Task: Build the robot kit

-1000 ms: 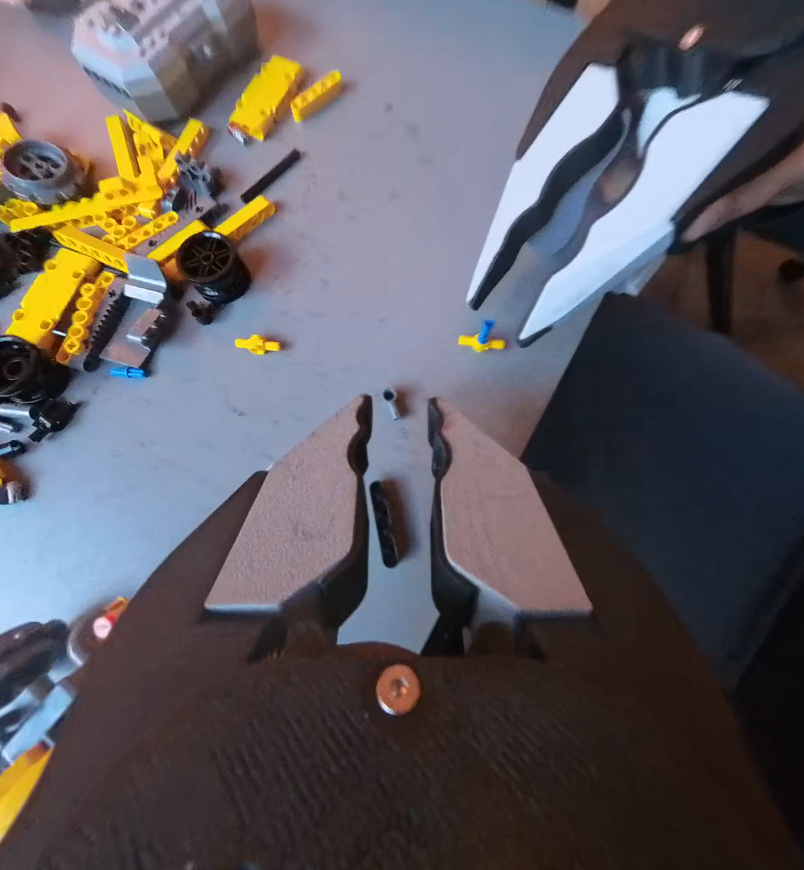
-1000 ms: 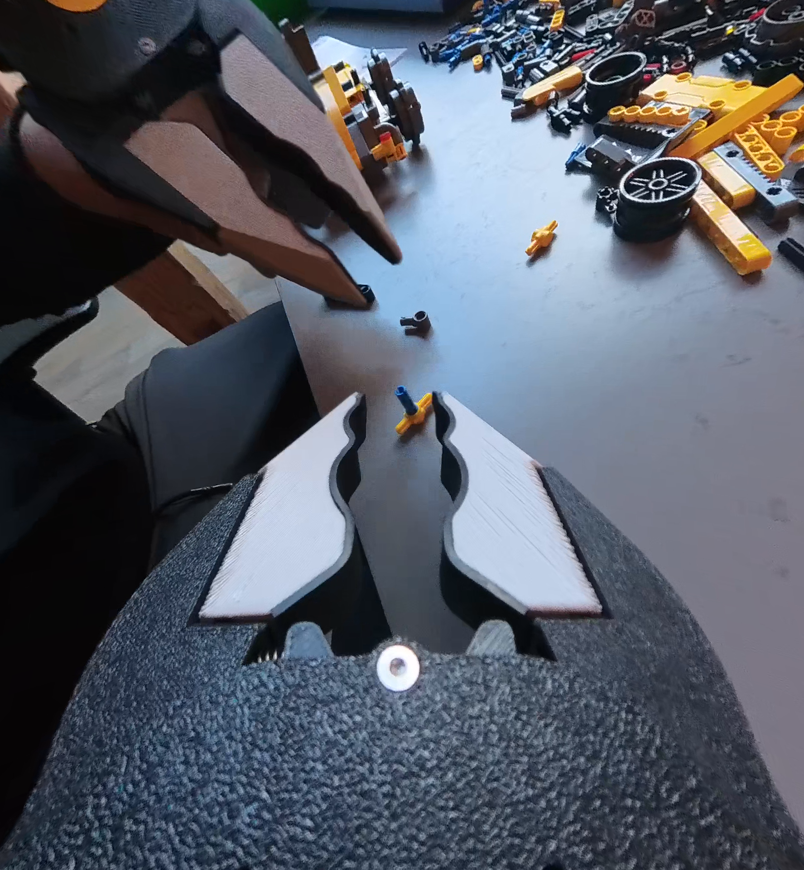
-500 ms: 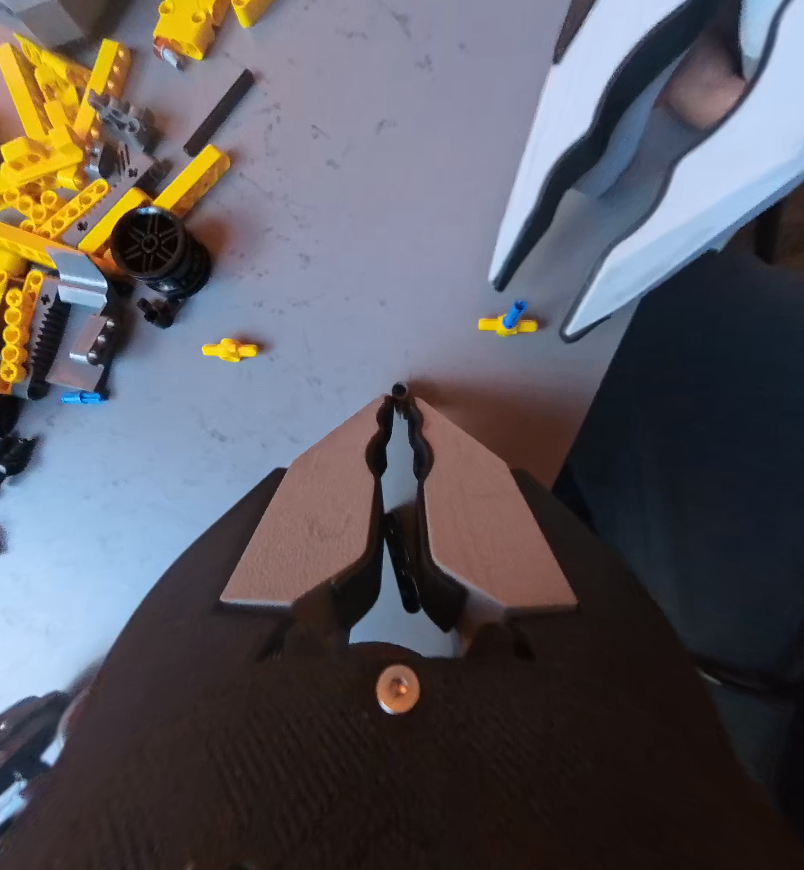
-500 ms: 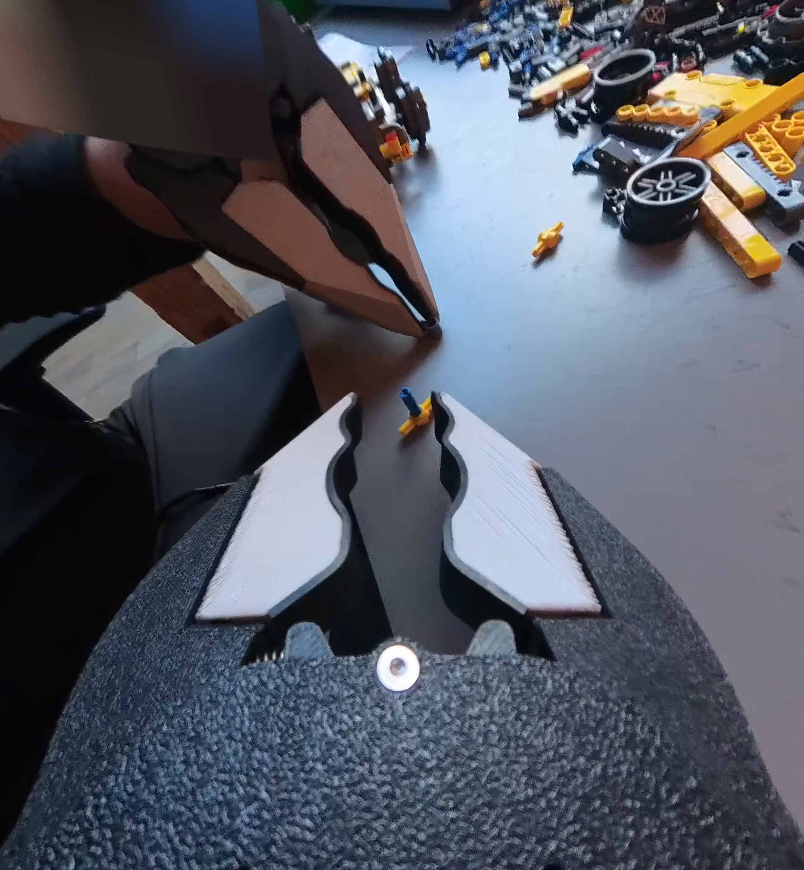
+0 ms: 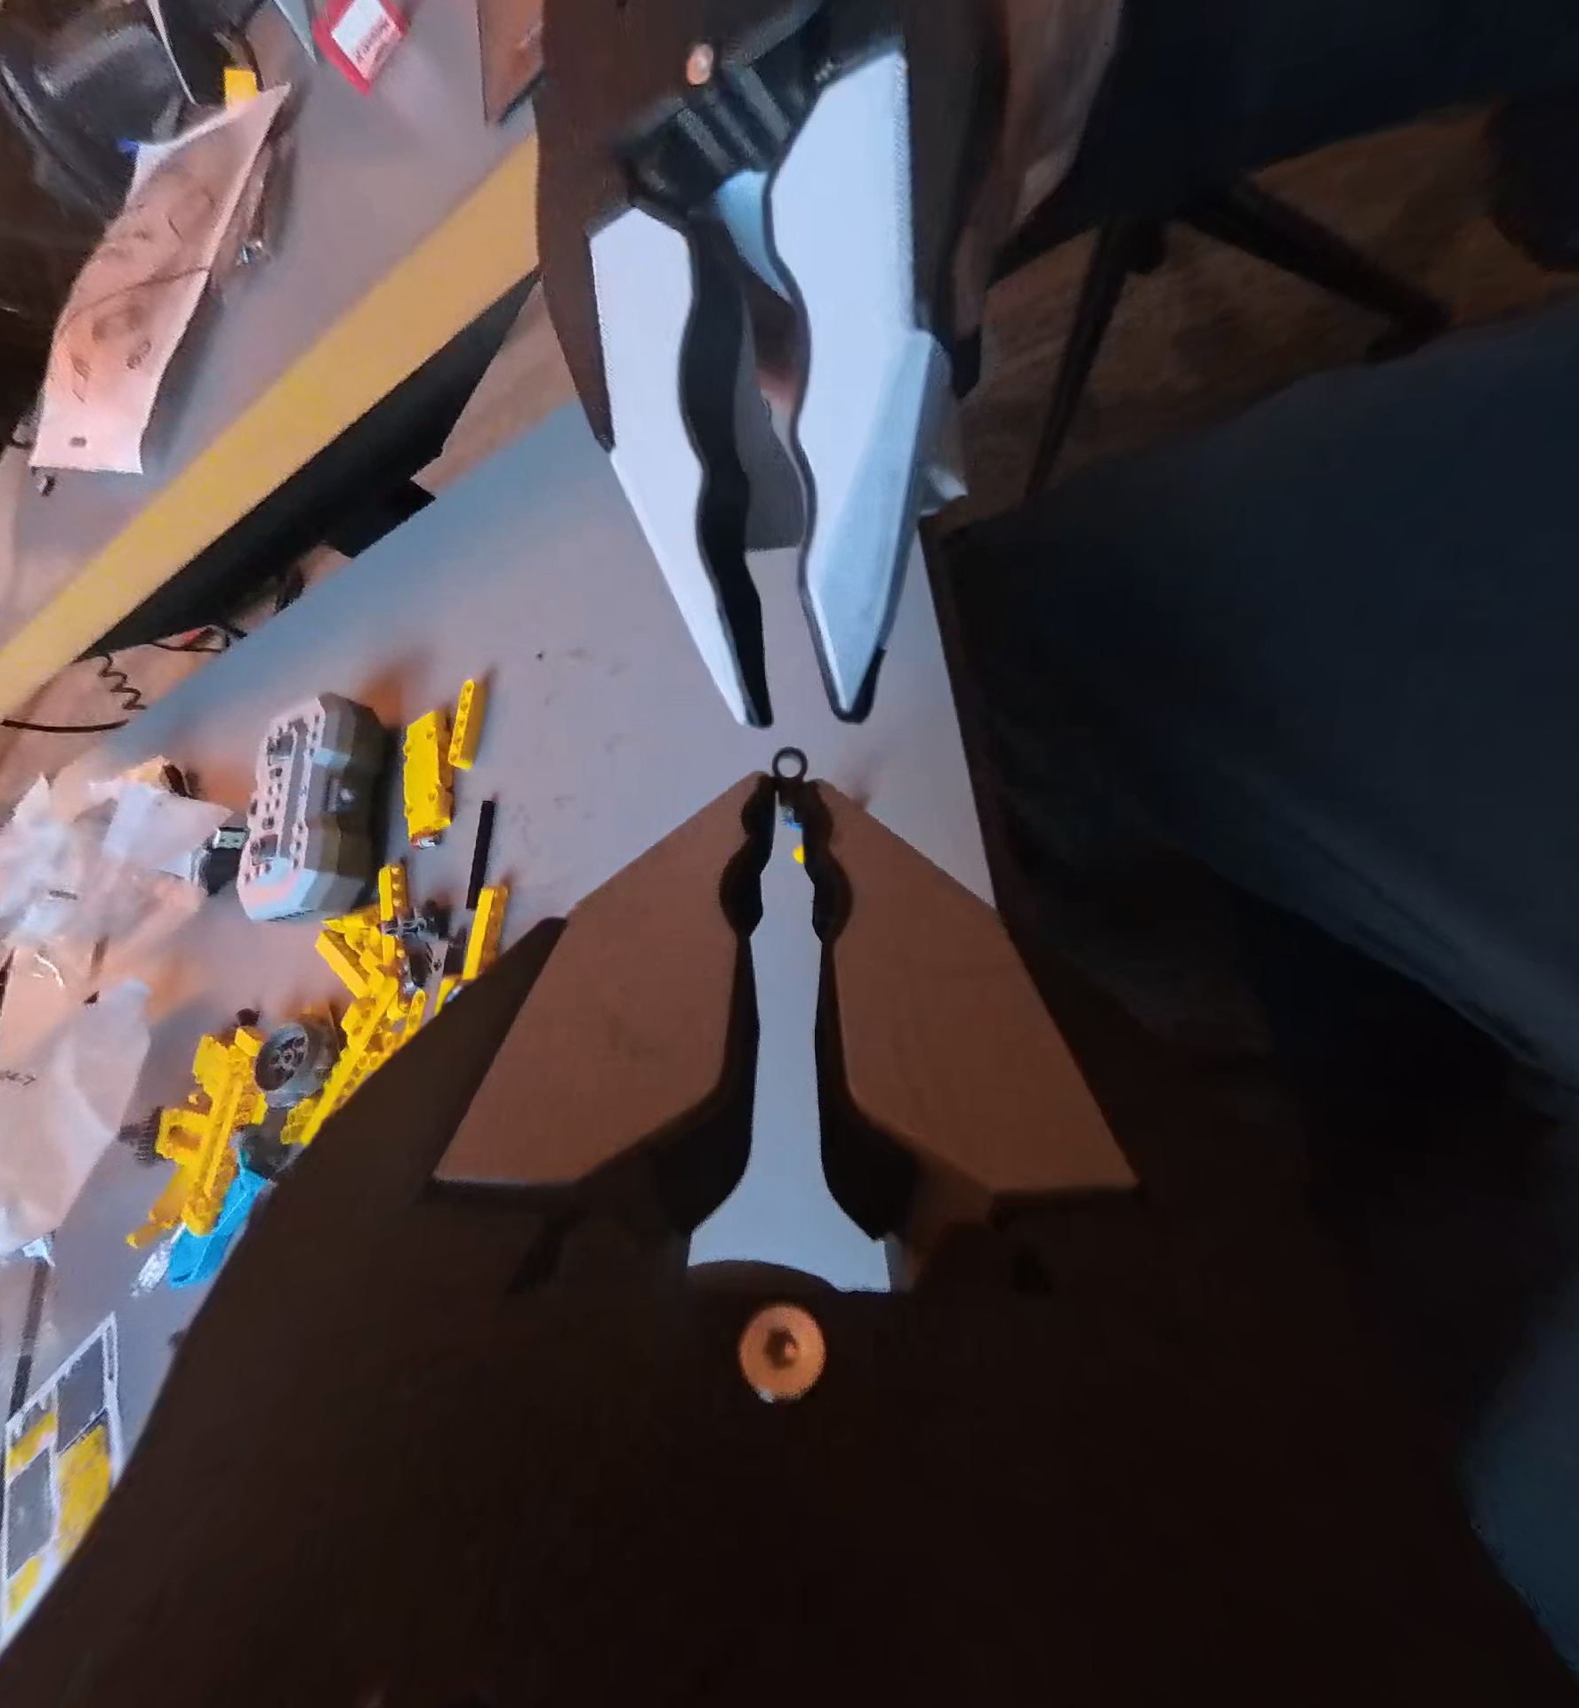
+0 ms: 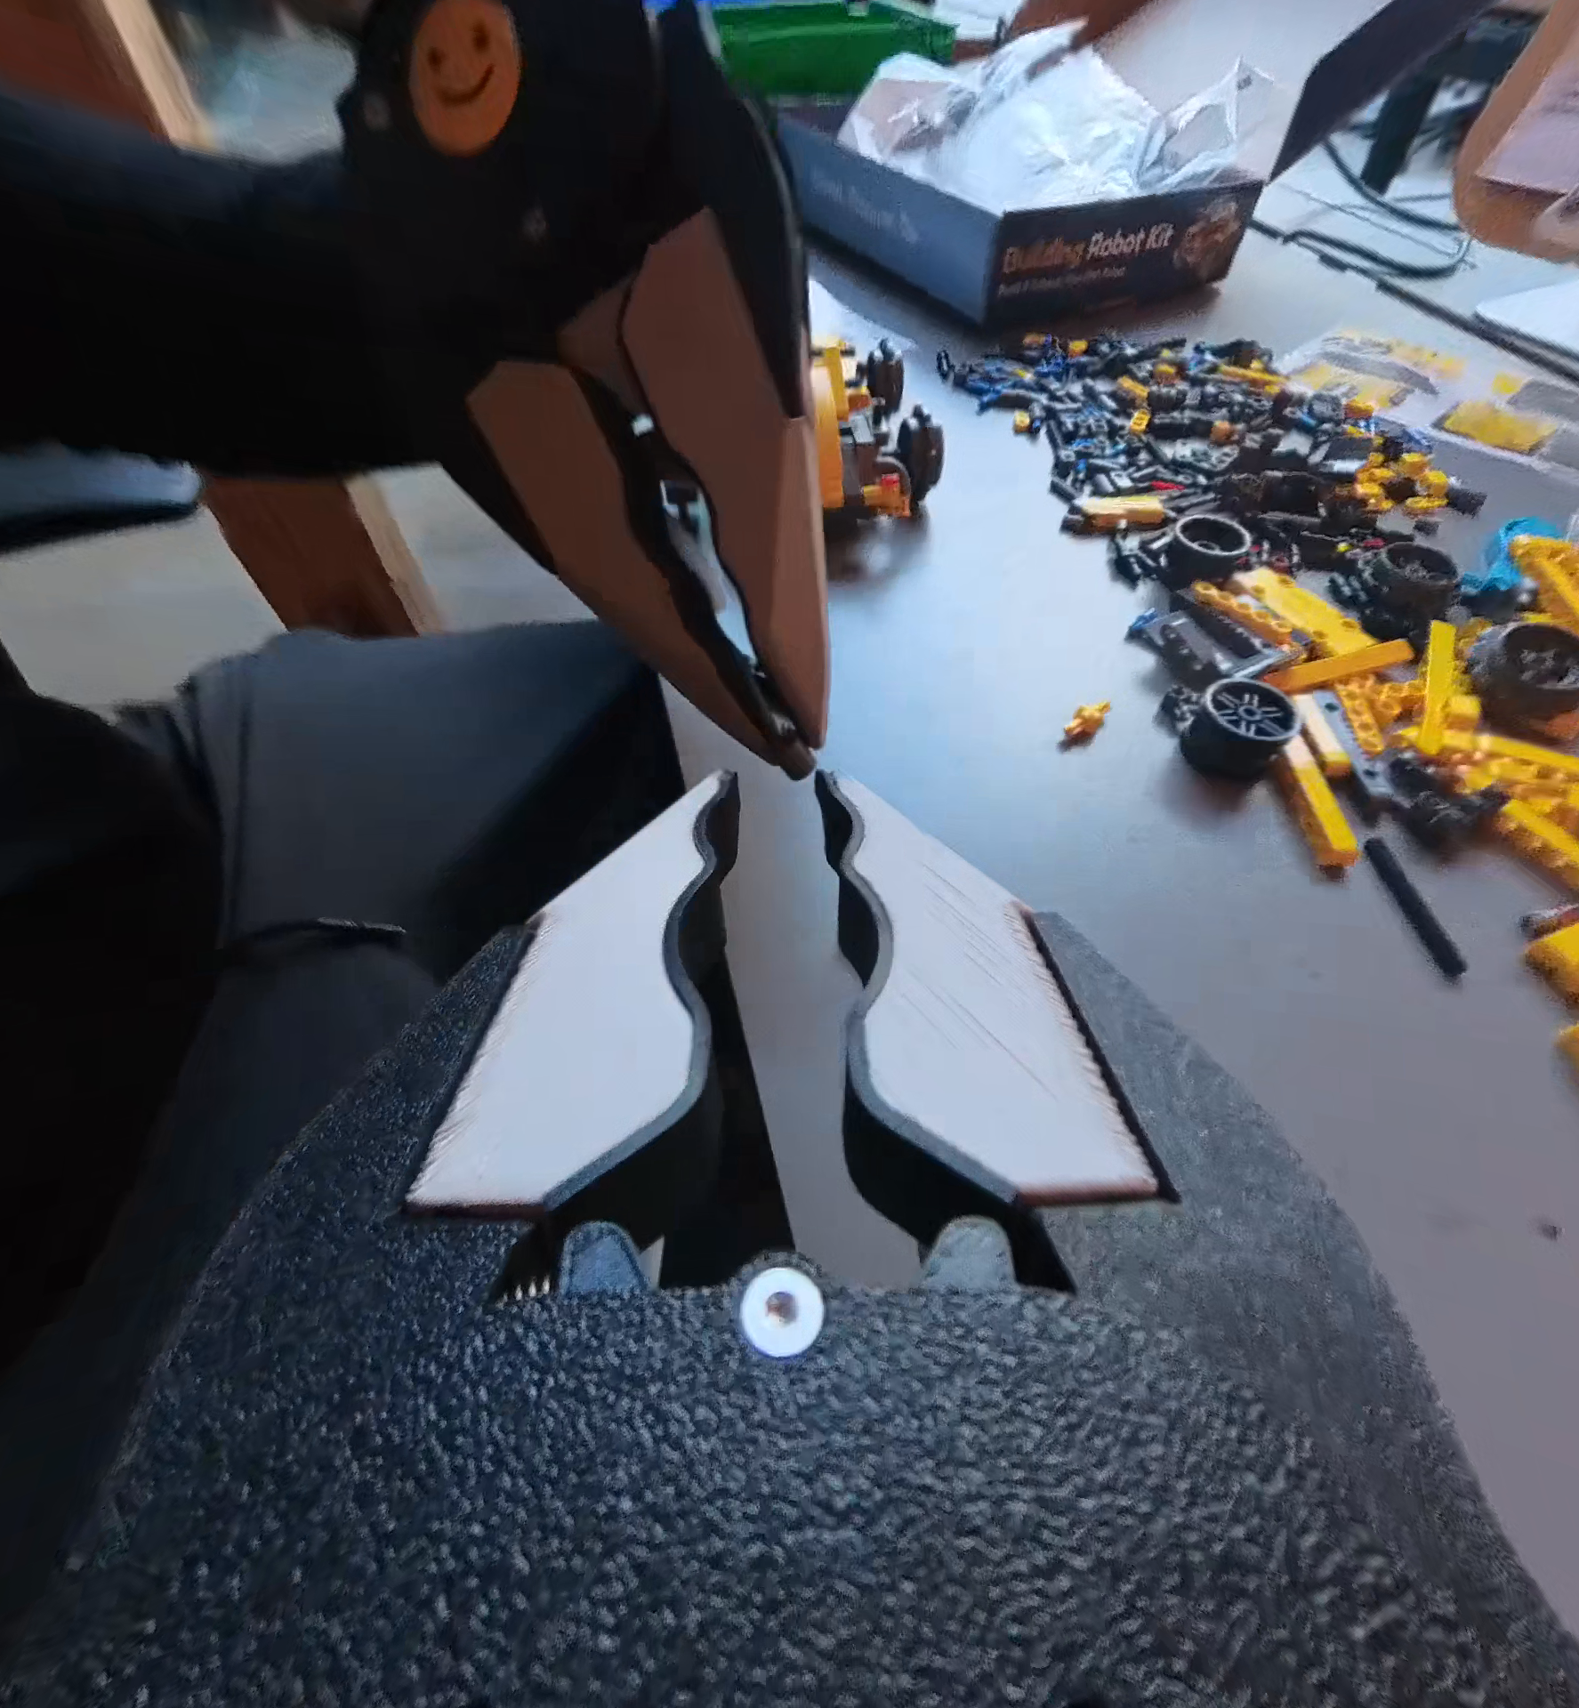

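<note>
While the left gripper point(image 5: 787, 786) pinches a small black ringed connector point(image 5: 788, 765), probably plastic, we see the white-fingered right gripper point(image 6: 774, 774) parted, empty.

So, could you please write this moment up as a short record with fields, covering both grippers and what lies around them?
left gripper: shut on a small dark connector with a ring end, lifted above the table
right gripper: open, empty, tips pointing at the left gripper's tips
spacing: tips close, not touching
loose parts: yellow beams, black wheel, black axle, small yellow pin
farther back: grey motor block, kit box, plastic bags
</note>
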{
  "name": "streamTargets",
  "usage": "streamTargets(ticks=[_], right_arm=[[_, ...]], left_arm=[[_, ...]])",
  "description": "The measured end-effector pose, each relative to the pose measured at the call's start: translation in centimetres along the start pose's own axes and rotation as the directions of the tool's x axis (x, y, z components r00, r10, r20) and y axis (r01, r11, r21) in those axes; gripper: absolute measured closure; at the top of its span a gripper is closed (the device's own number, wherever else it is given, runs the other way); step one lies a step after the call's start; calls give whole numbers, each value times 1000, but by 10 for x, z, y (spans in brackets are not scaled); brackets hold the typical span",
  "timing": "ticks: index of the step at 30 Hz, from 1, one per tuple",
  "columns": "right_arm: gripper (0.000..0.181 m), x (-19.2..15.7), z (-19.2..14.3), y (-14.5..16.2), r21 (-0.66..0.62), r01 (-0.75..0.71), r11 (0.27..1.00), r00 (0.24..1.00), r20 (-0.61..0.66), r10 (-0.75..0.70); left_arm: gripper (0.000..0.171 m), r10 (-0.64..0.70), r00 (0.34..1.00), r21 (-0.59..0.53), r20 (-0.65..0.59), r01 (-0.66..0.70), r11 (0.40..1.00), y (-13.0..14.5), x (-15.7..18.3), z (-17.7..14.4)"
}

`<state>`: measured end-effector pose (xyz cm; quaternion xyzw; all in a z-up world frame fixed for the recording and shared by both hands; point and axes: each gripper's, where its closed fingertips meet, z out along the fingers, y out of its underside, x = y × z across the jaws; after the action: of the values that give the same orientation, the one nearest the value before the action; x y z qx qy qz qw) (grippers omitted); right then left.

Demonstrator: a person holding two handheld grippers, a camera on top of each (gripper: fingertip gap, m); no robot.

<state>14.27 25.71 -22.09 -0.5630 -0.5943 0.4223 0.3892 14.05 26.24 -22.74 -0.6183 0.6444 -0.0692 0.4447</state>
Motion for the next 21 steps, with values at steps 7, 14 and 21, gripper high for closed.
streamTargets(ticks=[7,14,21], right_arm=[[170,-4,5,-1,-60,168,984,982,-81,-173],[175,-6,6,1,-101,258,961,956,-113,-269],[173,-8,5,-1,-89,259,962,957,-111,-268]], left_arm=[[169,-10,999,-23,-39,9,1000,2,9,2],[169,-94,992,-6,-81,94,996,-1,12,0],[169,-126,988,31,-90,129,991,-7,11,-3]])
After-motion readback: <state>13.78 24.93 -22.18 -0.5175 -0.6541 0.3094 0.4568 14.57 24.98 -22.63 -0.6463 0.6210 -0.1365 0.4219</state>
